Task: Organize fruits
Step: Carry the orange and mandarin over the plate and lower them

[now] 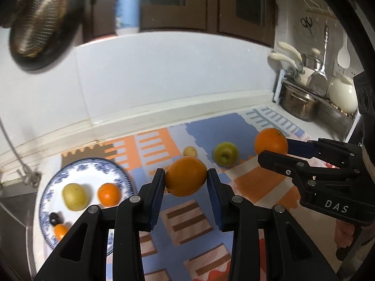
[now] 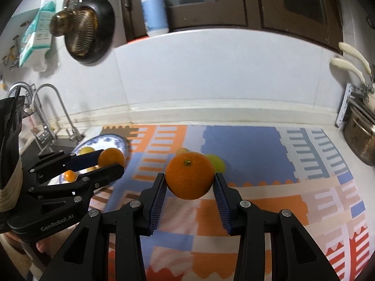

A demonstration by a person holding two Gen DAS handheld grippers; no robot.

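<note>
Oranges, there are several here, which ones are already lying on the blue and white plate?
Two: the medium round orange beside the yellow-green fruit, and a tiny orange near the patterned plate's front rim. The two big ones are held in tools.

Two oranges held off the mat: one (image 1: 186, 175) clamped in left gripper (image 1: 185, 187), one (image 2: 189, 175), stem up, clamped in right gripper (image 2: 190, 185). Green apple (image 1: 225, 153) and small yellow fruit (image 1: 190, 151) lie on mat. Blue-white plate (image 1: 93, 166) holds yellow fruit (image 1: 74, 196), orange (image 1: 109, 194), small dark fruit (image 1: 54, 218), small orange (image 1: 60, 231).
</note>
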